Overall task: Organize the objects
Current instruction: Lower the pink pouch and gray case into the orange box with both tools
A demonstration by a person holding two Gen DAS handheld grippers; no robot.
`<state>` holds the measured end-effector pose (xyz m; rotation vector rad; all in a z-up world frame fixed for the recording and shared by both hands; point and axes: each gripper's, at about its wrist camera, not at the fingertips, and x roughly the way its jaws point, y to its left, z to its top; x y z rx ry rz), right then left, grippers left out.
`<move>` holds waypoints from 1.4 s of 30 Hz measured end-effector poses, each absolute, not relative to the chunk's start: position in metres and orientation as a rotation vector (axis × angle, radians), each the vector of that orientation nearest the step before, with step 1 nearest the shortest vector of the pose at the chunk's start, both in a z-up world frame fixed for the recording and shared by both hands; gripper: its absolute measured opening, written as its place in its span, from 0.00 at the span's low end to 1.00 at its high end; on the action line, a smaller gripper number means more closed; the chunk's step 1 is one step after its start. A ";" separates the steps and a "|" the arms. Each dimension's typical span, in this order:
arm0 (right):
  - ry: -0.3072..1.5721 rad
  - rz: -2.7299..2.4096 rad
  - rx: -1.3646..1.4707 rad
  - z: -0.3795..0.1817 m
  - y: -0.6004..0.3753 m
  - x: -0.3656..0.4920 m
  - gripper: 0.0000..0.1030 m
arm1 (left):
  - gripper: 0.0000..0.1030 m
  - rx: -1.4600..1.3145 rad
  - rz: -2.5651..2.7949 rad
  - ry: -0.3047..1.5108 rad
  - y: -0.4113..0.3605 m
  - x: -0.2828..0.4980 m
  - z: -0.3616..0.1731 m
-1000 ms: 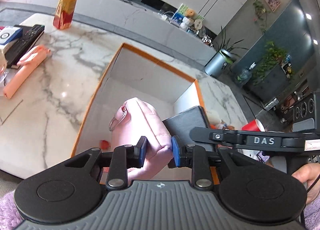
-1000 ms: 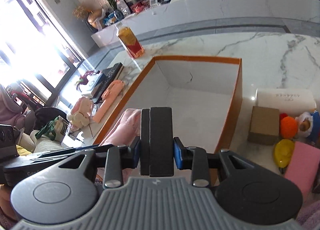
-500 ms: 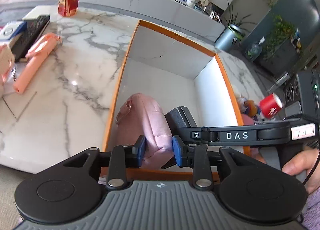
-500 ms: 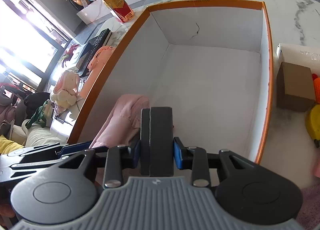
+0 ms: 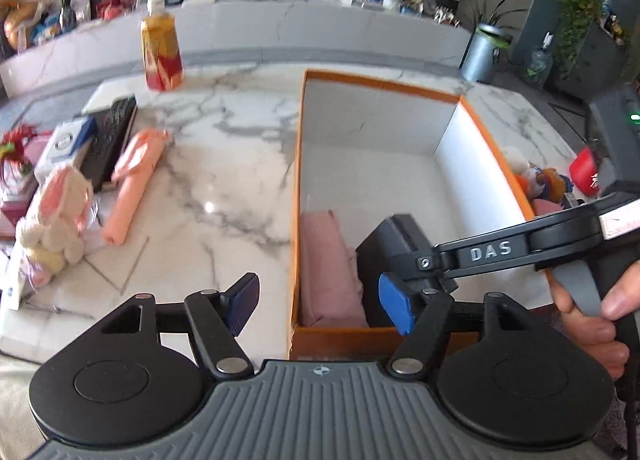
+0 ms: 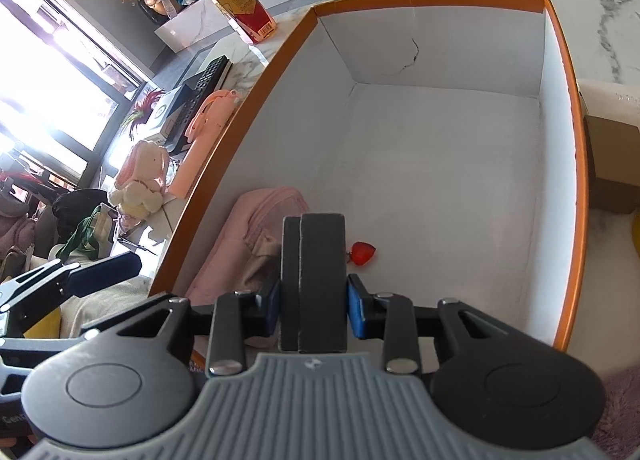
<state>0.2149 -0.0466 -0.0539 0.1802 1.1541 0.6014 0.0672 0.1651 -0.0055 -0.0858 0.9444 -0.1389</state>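
Observation:
An orange-rimmed white box (image 5: pixel 380 84) stands on the marble table. A pink pouch (image 5: pixel 326 264) lies in its near left corner, free of any grip. My left gripper (image 5: pixel 320 300) hovers over the box's near edge. Its jaws are opening, and no pad touches the pouch. My right gripper (image 6: pixel 313 300) is shut on a black case (image 6: pixel 316 260), held upright just inside the box beside the pouch (image 6: pixel 256 228). The left wrist view shows the case (image 5: pixel 384 244) right of the pouch. A small red charm (image 6: pixel 362 253) lies on the box floor.
Left of the box lie a rolled pink item (image 5: pixel 132 184), a bunny plush (image 5: pixel 56 212), a black remote (image 5: pixel 108 136) and a juice bottle (image 5: pixel 161 52). To the box's right sit soft toys (image 5: pixel 536 180), a red cup (image 5: pixel 584 172) and a brown carton (image 6: pixel 612 164).
The left jaws spread apart and let go of the pink pouch, which now rests in the box. The right gripper sank lower into the box with the black case.

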 end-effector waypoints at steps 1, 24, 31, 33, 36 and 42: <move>1.154 0.597 0.176 -0.054 -0.045 0.215 0.35 | 0.69 -0.117 -0.147 0.961 0.169 0.071 -0.010; 1.183 0.491 -0.004 -0.059 -0.060 0.214 0.35 | 0.25 -0.448 -0.149 1.030 0.131 0.060 -0.032; 1.204 0.562 -0.084 -0.061 -0.056 0.216 0.36 | 0.19 -0.420 -0.116 1.018 0.131 0.059 -0.030; 1.218 0.589 -0.076 -0.062 -0.055 0.218 0.37 | 0.18 -0.398 -0.103 1.016 0.131 0.059 -0.028; 1.242 0.621 -0.050 -0.063 -0.056 0.219 0.39 | 0.17 -0.402 -0.099 1.018 0.135 0.058 -0.028; 1.235 0.647 0.052 -0.057 -0.074 0.223 0.44 | 0.17 -0.404 -0.104 1.014 0.136 0.058 -0.028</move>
